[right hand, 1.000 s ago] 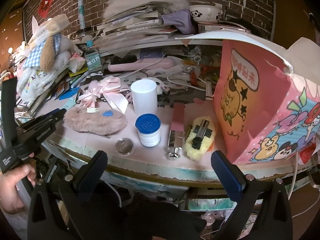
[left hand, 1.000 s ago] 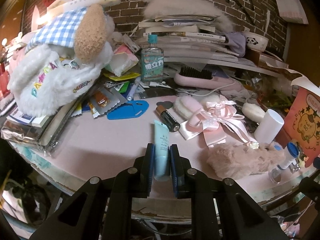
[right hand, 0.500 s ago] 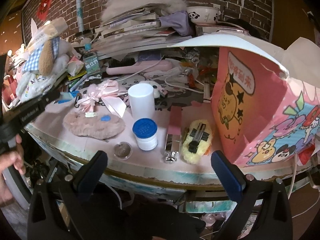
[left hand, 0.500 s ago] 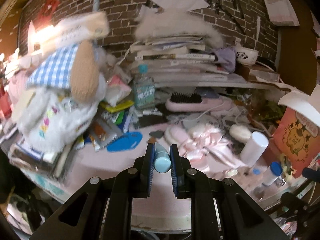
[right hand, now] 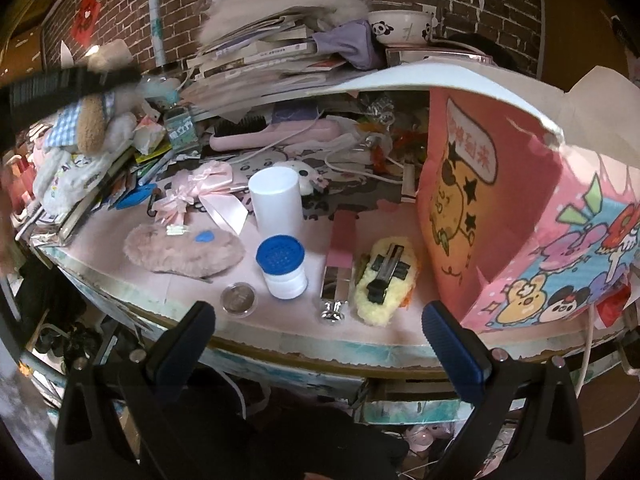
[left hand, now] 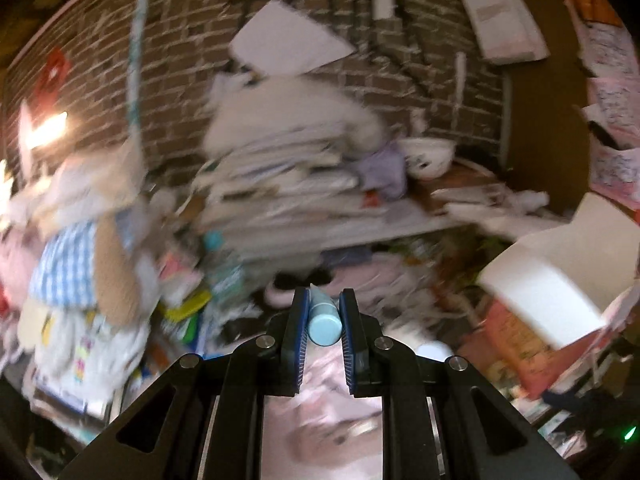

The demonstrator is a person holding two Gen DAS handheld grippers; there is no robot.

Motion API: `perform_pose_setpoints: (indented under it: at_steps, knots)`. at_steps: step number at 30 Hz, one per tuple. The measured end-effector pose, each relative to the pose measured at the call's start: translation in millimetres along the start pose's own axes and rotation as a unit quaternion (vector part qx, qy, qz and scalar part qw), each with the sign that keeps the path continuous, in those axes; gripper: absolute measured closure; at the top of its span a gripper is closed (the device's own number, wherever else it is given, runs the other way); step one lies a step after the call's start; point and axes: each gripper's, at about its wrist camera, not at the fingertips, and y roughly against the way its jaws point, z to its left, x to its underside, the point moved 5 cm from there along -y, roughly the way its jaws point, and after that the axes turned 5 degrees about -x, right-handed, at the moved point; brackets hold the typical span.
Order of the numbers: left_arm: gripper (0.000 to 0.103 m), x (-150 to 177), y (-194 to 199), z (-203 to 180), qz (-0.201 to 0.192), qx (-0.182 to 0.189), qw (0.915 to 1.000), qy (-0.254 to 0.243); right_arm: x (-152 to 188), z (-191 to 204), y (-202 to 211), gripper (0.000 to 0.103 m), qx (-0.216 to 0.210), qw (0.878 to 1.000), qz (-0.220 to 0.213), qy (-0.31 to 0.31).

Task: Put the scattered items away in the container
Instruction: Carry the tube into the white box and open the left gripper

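Observation:
My left gripper (left hand: 323, 316) is shut on a light blue tube (left hand: 323, 322), held high above the table with its cap end toward the camera; this view is blurred by motion. The pink cartoon box (left hand: 540, 300) with its white flap up lies to the right. In the right wrist view that pink cartoon box (right hand: 520, 208) stands at the right of the table. My right gripper (right hand: 316, 320) hangs open at the table's front edge, nothing between its fingers. Before it lie a blue-lidded jar (right hand: 282, 268), a white cylinder (right hand: 276, 200), a yellow fuzzy clip (right hand: 384, 280) and a pink furry pad (right hand: 184, 248).
A pink bow (right hand: 204, 192), a pink hairbrush (right hand: 272, 136), a green bottle (right hand: 182, 128) and a plush toy (right hand: 84, 128) crowd the left and back. Stacked books (right hand: 272, 56) and a panda bowl (right hand: 400, 26) sit on the shelf behind. A small clear lid (right hand: 239, 298) lies near the edge.
My left gripper has lifted the blue tube off the table and swung up and to the right, fast enough to blur its view. The right gripper has stayed open and nearly still.

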Motion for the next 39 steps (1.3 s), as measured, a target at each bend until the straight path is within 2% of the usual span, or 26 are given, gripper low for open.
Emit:
perform_pose_setpoints:
  at_steps: [3, 6, 11, 15, 18, 20, 23, 27, 33, 35, 37, 39]
  knots:
    - [0.093, -25, 6, -32, -0.011, 0.045, 0.9986, -0.024, 2, 0, 0, 0.0, -0.005, 1.0, 0.002, 0.001]
    - [0.093, -47, 11, -72, -0.01, 0.117, 0.9919, -0.05, 3, -1, 1, 0.0, -0.007, 1.0, 0.001, 0.001]
    - [0.093, -66, 9, -137, 0.024, 0.216, 0.971, -0.098, 4, -3, 2, 0.0, -0.007, 1.0, 0.002, -0.002]
    - [0.093, -70, -6, -184, 0.073, 0.263, 0.9524, -0.135, 5, -4, 2, 0.0, -0.008, 1.0, 0.003, -0.002]
    - [0.093, -67, -17, -214, 0.109, 0.278, 0.9404, -0.162, 6, -4, 1, 0.0, -0.012, 1.0, 0.006, -0.002]
    - [0.093, -59, -29, -229, 0.14, 0.273, 0.9338, -0.183, 6, -6, 0, 0.0, -0.02, 1.0, 0.01, -0.014]
    - [0.093, -46, -50, -242, 0.172, 0.238, 0.9316, -0.214, 6, -11, -1, 0.0, -0.023, 0.999, 0.014, -0.023]
    - [0.093, -34, -69, -247, 0.195, 0.222, 0.9287, -0.224, 7, -15, -1, 0.0, -0.023, 0.999, 0.011, -0.024]
    - [0.09, -20, -82, -244, 0.204, 0.204, 0.9267, -0.241, 10, -24, -6, 0.0, -0.028, 0.999, 0.011, -0.031]
    - [0.077, -19, -79, -242, 0.197, 0.205, 0.9273, -0.243, 11, -27, -6, 0.0, -0.039, 0.999, 0.006, -0.038]
    - [0.053, -23, -75, -239, 0.183, 0.203, 0.9309, -0.243, 13, -28, -7, 0.0, -0.054, 0.998, -0.005, -0.044]
    - [0.039, -28, -70, -234, 0.165, 0.2, 0.9357, -0.239, 16, -29, -8, 0.0, -0.062, 0.997, -0.021, -0.04]
